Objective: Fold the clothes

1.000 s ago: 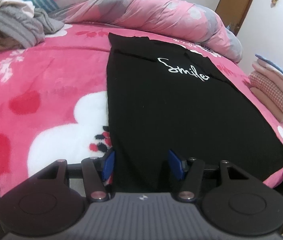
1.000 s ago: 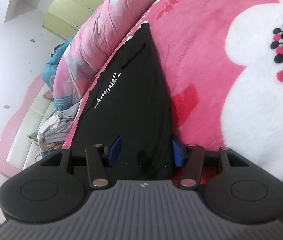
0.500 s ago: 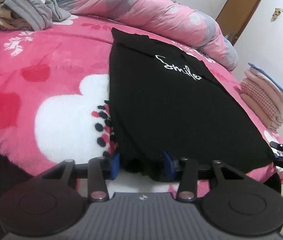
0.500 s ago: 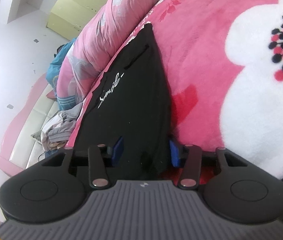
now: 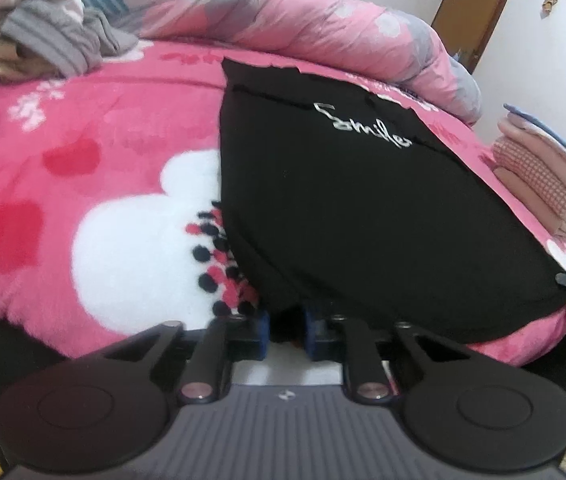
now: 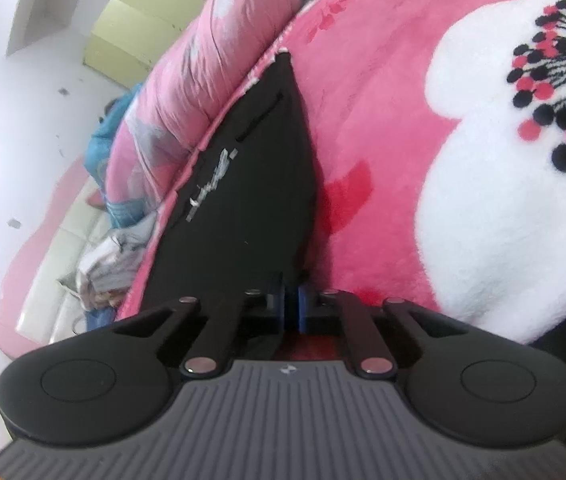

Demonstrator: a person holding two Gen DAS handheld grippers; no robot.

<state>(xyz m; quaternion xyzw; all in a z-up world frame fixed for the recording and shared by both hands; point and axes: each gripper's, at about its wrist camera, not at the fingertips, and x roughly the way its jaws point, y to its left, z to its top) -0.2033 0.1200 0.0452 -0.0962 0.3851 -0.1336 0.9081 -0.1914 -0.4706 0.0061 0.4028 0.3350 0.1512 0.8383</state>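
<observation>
My left gripper (image 5: 286, 330) is closing on the black shirt (image 5: 363, 208) lying on the bed (image 5: 83, 168). My right gripper (image 6: 291, 307) has just pinched its other corner, I think. Now I can lift and fold.

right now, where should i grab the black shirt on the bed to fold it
Take the black shirt by its two bottom hem corners, coming in low from the near edge of the bed: the hem lies flat along that edge, printed end farthest. The right gripper is shut on one corner; the left gripper is closing, hem between its fingers.
</observation>
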